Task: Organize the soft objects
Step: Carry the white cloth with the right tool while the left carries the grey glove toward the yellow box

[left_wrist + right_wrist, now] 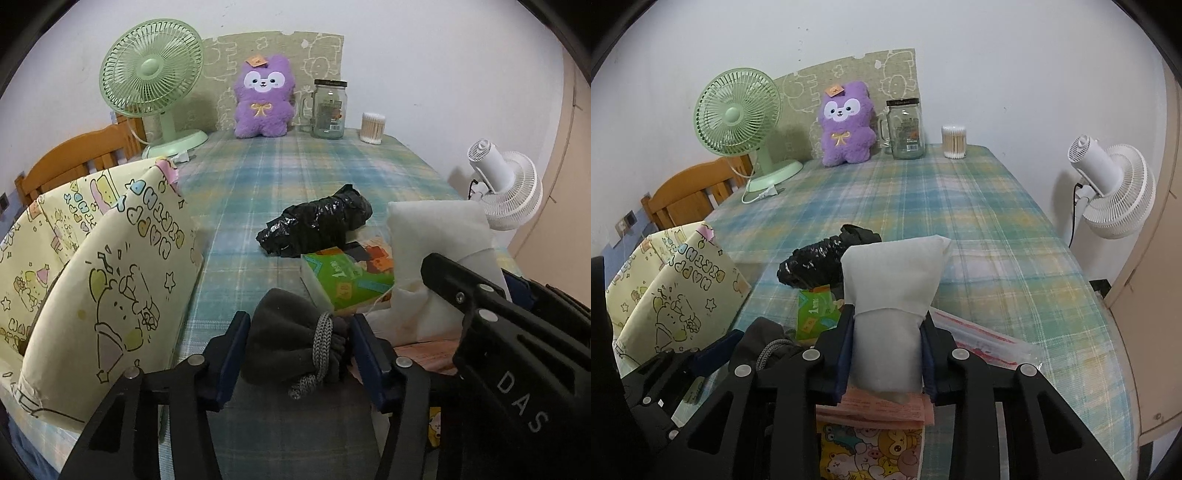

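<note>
Plaid table (979, 221): black bag (812, 264) behind claw-held white pouch (892, 280).

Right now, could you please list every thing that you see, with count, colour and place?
table fan: 1, green, far left
plush toy: 1, purple, far edge
glass jar: 1, clear, beside plush
cotton swabs: 1 tub, far right
white fan: 1, off table's right
gift bag: 1, yellow, near left
black plastic bundle: 1, centre
green box: 1, near centre
grey pouch: 1, in left gripper
white pillow: 1, in right gripper
</note>
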`<control>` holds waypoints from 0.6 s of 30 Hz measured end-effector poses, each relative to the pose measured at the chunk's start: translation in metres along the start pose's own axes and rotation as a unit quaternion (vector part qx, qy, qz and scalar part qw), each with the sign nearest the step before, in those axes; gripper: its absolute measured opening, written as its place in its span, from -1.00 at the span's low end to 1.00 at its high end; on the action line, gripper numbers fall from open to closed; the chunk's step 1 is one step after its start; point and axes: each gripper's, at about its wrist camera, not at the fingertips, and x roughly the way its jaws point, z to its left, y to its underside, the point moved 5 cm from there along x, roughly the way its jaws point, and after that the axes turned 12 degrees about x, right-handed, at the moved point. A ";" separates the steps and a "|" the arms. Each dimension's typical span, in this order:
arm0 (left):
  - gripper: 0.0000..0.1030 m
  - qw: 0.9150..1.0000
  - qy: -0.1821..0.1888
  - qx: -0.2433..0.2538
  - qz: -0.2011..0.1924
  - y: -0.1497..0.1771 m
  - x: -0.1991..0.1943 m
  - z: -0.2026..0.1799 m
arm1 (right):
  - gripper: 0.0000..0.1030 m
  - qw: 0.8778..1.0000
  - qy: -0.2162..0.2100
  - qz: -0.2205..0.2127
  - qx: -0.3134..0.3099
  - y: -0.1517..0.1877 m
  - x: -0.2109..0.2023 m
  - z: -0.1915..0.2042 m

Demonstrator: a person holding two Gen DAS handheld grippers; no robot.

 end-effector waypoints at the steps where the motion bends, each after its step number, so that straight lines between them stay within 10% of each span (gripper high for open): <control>1: 0.05 1.000 0.002 0.000 0.000 -0.001 -0.002 0.000 | -0.33 1.000 0.001 0.000 -0.001 0.000 -0.001 0.001; 18: -0.01 0.999 0.004 0.012 -0.036 -0.019 -0.051 -0.006 | -0.35 1.000 0.006 -0.020 -0.011 -0.011 -0.043 0.015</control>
